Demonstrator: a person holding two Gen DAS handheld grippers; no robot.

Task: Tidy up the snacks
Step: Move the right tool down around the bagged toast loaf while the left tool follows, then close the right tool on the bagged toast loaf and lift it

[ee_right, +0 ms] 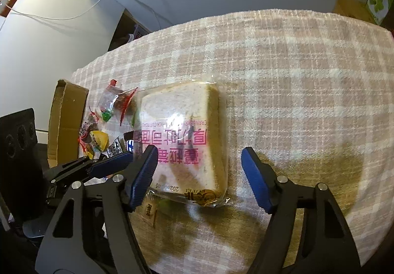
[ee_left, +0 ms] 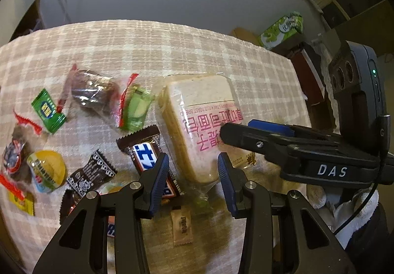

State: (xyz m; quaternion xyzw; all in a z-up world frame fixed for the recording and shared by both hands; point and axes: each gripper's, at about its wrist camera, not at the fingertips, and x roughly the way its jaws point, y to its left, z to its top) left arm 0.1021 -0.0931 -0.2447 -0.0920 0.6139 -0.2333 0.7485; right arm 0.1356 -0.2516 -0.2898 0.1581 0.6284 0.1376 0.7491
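Sorting barely begun: bread pack (ee_right: 182, 136) lies flat between my right gripper (ee_right: 199, 175) jaws, open, pads clear. Left gripper (ee_left: 193, 183) open over its corner. Loose candies (ee_left: 49, 168) remain scattered left of my left jaws.

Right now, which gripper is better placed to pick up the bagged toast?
Probably the right gripper: its open jaws straddle the toast bag's near end, pads clear of it. The left gripper is narrower and sits over the bag's corner beside the chocolate bar.
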